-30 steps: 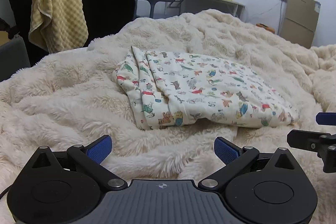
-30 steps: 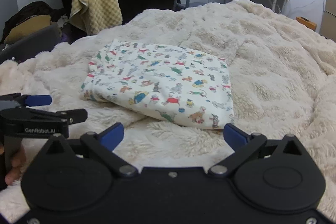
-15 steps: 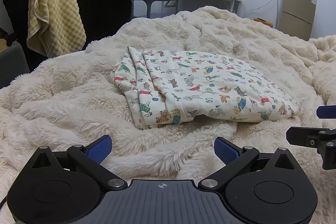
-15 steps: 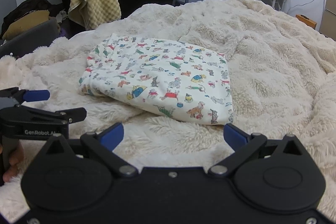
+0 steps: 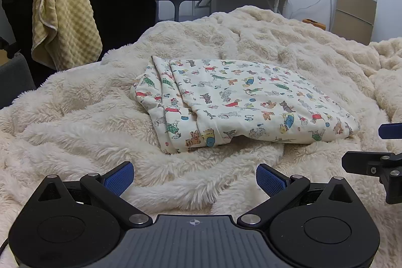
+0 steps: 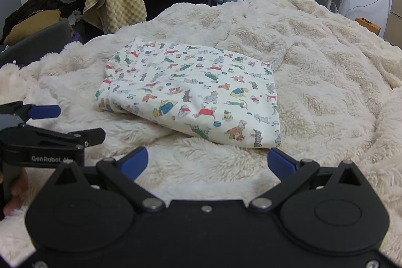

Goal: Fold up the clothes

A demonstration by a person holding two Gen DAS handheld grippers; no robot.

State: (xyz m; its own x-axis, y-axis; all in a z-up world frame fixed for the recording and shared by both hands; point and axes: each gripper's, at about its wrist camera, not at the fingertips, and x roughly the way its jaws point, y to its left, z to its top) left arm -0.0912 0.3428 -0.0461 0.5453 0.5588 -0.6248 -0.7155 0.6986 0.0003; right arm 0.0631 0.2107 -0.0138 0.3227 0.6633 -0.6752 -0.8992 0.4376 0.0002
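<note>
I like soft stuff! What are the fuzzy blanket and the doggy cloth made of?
The fuzzy blanket looks like cream plush fleece: long, shaggy pile in rumpled ridges. The doggy cloth looks like thin woven cotton, matte and smooth, with crisp folded edges, though I can't be sure of the fibre.

A bed is covered by a cream, long-pile fleece blanket [image 5: 289, 42], rumpled into soft ridges and hollows across its whole top. Directly on the blanket lies one folded garment [image 5: 246, 102], white cloth printed with small coloured dogs, folded into a flat, roughly rectangular packet. Its layered open edges show at the left end in the left wrist view. The same garment [image 6: 196, 92] rests near the bed's middle.
</note>
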